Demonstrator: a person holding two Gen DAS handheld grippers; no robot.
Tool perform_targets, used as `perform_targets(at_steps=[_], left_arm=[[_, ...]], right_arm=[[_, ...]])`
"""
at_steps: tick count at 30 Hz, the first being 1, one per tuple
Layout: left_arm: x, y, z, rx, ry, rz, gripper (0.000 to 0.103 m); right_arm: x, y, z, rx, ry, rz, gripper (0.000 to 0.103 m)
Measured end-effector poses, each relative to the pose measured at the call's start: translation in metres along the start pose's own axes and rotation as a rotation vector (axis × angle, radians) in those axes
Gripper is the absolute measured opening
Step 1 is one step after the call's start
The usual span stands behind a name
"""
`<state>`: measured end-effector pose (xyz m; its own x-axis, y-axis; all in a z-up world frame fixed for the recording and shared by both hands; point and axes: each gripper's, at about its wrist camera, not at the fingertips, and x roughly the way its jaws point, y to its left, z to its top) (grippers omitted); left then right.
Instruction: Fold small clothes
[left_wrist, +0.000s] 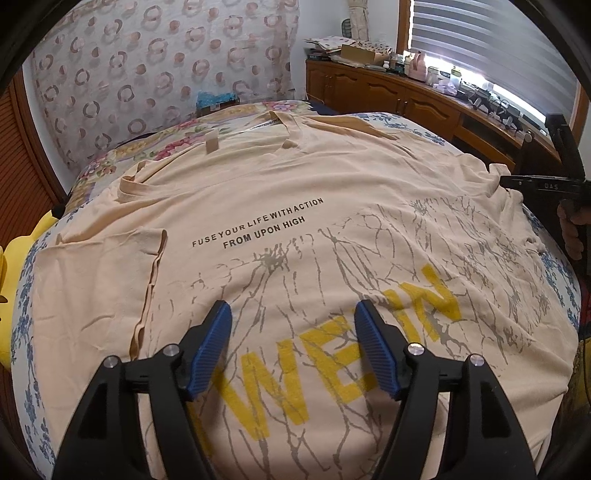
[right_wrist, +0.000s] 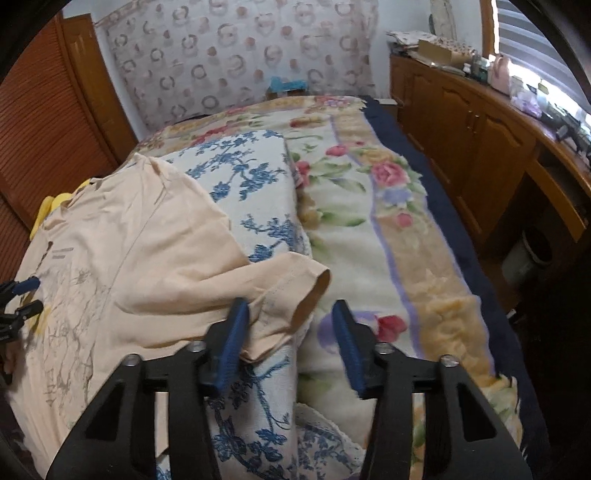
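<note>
Soft peach T-shirt (left_wrist: 295, 206) flat on bed; left gripper (left_wrist: 293, 347) wide, empty. Right gripper (right_wrist: 291, 347) apart around the tubular sleeve (right_wrist: 295, 291) (cuff shows here only).

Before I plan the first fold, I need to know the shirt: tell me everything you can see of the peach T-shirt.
The peach T-shirt looks like soft, thin knit. It lies spread, lightly creased, over a blue-flowered white cover on the bed. It bears small black lettering, grey branch-like lines and large yellow letters. One short sleeve lies flat in the left wrist view; the other sleeve is rumpled, its cuff gaping, between the pads of the right claw, which are not pressing it. The left claw hangs open above the print.
</note>
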<state>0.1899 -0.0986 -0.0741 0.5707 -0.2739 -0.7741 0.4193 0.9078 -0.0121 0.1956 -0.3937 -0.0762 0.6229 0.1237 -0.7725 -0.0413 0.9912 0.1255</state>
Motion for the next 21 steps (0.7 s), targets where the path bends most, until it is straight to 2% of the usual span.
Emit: perform_targets(at_steps=[2,4,7,12,15,21], left_arm=[[0.0,0.0,0.0,-0.002,0.0,-0.002,0.07],[0.0,0.0,0.0,-0.002,0.0,-0.002,0.071],[0.0,0.0,0.0,-0.005,-0.001,-0.004,0.071],[-0.001,0.0,0.0,-0.011,-0.004,-0.005,0.071],[-0.012,0.007,0.0,-0.041,-0.053,0.011,0.071],[-0.059,0.013,-0.001,-0.085,-0.173,0.014,0.071]], right_arm=[[-0.001,0.004,0.001,-0.015,0.004,-0.008,0.026],[0.0,0.008,0.004,-0.036,0.006,-0.002,0.01],[-0.008,0.019,0.007,-0.082,-0.013,0.002,0.003],[-0.03,0.05,0.018,-0.138,-0.086,0.075,0.001],[-0.043,0.079,0.028,-0.187,-0.124,0.135,0.001],[-0.056,0.146,0.049,-0.291,-0.166,0.255,0.001]])
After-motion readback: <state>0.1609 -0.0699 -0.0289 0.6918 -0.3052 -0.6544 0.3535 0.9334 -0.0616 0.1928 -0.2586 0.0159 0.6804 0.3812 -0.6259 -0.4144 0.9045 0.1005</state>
